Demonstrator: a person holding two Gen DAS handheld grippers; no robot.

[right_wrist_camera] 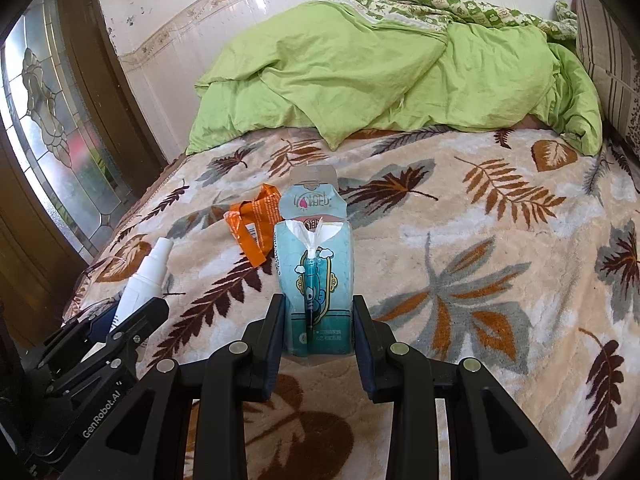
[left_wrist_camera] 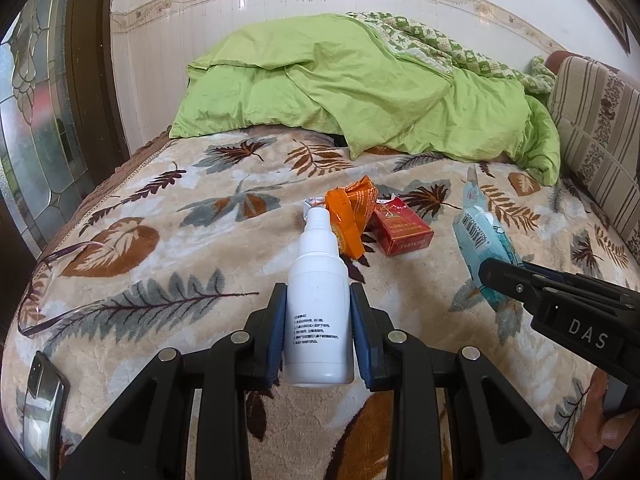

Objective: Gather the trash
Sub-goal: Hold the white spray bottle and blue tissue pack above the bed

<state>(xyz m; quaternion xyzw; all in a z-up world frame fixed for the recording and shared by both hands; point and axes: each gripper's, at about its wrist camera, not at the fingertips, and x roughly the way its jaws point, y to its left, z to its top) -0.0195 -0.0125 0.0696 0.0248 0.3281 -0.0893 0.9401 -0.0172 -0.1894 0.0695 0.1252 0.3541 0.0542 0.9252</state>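
My left gripper (left_wrist_camera: 319,300) is shut on a white spray bottle (left_wrist_camera: 318,304), held above the leaf-patterned bed blanket (left_wrist_camera: 160,240). My right gripper (right_wrist_camera: 319,308) is shut on a light blue tissue pack (right_wrist_camera: 316,280) with its flap open. In the left wrist view the tissue pack (left_wrist_camera: 480,240) and the right gripper (left_wrist_camera: 504,276) show at the right. In the right wrist view the bottle (right_wrist_camera: 144,276) and the left gripper (right_wrist_camera: 120,328) show at the lower left. An orange crumpled wrapper (left_wrist_camera: 352,212) and a red cigarette box (left_wrist_camera: 400,228) lie on the blanket; the wrapper also shows in the right wrist view (right_wrist_camera: 256,224).
A green duvet (left_wrist_camera: 340,88) is heaped at the far end of the bed. Eyeglasses (left_wrist_camera: 44,280) and a phone (left_wrist_camera: 44,392) lie on the blanket's left edge. A striped cushion (left_wrist_camera: 596,136) stands at the right. A glass-panelled door (right_wrist_camera: 52,120) is at the left.
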